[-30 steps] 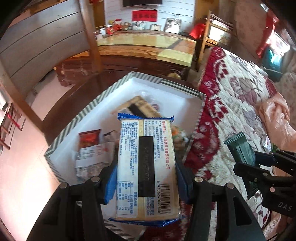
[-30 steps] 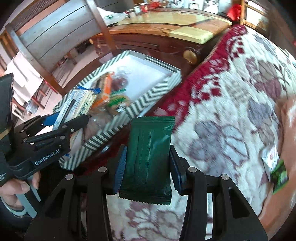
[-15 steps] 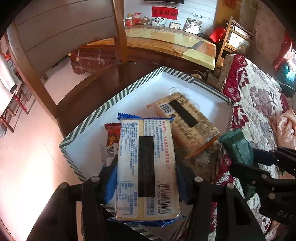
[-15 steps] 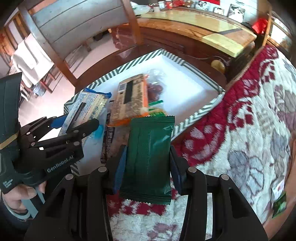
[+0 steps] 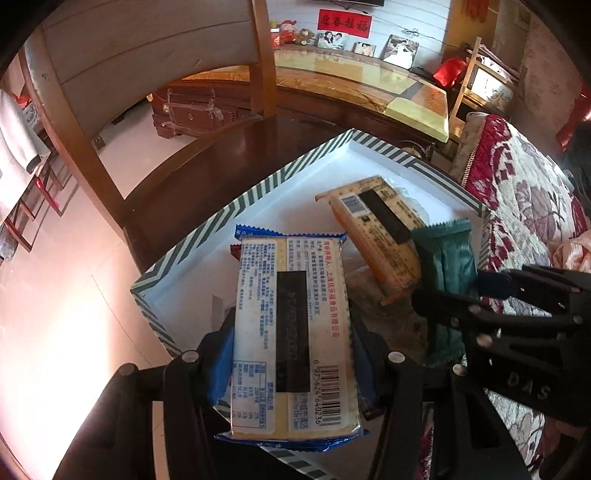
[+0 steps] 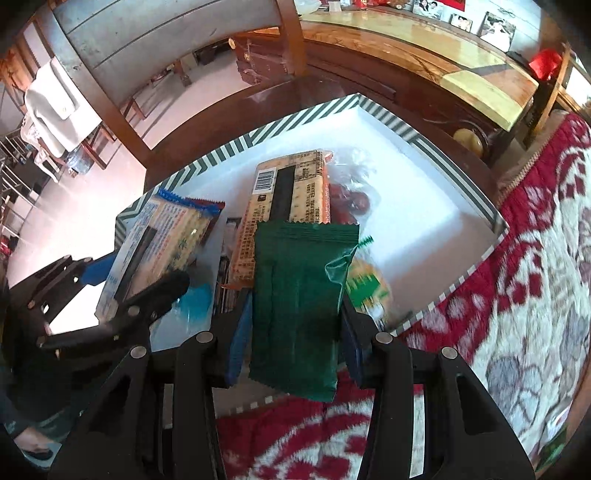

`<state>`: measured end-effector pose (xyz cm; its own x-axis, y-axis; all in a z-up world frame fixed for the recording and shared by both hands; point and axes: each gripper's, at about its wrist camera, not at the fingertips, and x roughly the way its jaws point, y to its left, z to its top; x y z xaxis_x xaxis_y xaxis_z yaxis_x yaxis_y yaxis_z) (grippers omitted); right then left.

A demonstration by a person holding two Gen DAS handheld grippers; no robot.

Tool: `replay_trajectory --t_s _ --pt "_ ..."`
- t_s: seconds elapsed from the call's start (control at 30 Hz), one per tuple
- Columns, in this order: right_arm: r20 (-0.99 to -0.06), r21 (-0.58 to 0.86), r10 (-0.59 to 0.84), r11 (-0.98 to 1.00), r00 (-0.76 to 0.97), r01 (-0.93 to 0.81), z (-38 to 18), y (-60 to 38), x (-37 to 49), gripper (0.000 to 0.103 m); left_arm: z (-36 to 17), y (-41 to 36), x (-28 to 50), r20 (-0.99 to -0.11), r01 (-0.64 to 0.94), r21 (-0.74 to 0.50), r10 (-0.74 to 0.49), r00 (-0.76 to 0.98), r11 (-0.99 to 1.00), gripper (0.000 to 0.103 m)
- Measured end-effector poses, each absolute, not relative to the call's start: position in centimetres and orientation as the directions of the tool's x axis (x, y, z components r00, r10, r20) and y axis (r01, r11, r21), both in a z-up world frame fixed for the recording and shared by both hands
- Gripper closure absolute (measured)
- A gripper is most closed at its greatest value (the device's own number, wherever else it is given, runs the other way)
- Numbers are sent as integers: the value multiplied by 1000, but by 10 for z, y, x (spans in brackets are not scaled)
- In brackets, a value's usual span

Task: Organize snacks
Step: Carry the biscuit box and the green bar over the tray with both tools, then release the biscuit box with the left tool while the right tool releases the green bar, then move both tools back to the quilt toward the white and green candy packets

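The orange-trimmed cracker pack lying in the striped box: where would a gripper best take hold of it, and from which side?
Grip the orange-trimmed cracker pack across its two long edges near the barcode end, coming from above. It lies flat, label up, and that end is uncovered, while the green packet in the right gripper hides its near end.

Wooden chair [image 5: 88,110] at left; long glossy wooden cabinet [image 5: 369,92] behind, framed photos [image 5: 400,51] on top; red banner [image 5: 343,24] on wall; red-white floral blanket [image 6: 517,277] at right.
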<state>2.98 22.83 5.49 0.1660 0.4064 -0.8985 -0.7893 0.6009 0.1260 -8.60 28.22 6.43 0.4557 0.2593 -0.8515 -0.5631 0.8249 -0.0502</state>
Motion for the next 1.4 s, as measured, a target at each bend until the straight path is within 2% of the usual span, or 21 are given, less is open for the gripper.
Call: replay_trajectory --t_s 0.37,0.47,0.5,0.63,0.7,0.83,1.4 --pt "-884 210 453 609 119 -765 49 245 45 60 61 289 -80 -854 -578 -41 272 444 815 45" --pt "-877 228 466 615 116 -755 51 240 44 47 60 289 -80 -857 -586 -34 278 434 809 42" --pt "-876 226 468 616 119 -755 53 238 43 46 60 289 -80 -859 -590 -33 279 430 807 38" --pt "-864 230 485 617 133 -753 61 230 38 46 60 286 -81 -858 -594 -20 291 423 805 27" --pt "-859 233 493 615 137 -753 65 224 34 46 62 284 -82 -855 -594 -14 299 424 804 27" --pt "-854 227 498 620 153 -751 70 212 27 46 66 279 -84 -848 -597 1 317 425 802 18" --pt "-818 241 516 709 255 -663 88 118 17 46 93 228 -78 -807 -527 -11 304 507 850 8"
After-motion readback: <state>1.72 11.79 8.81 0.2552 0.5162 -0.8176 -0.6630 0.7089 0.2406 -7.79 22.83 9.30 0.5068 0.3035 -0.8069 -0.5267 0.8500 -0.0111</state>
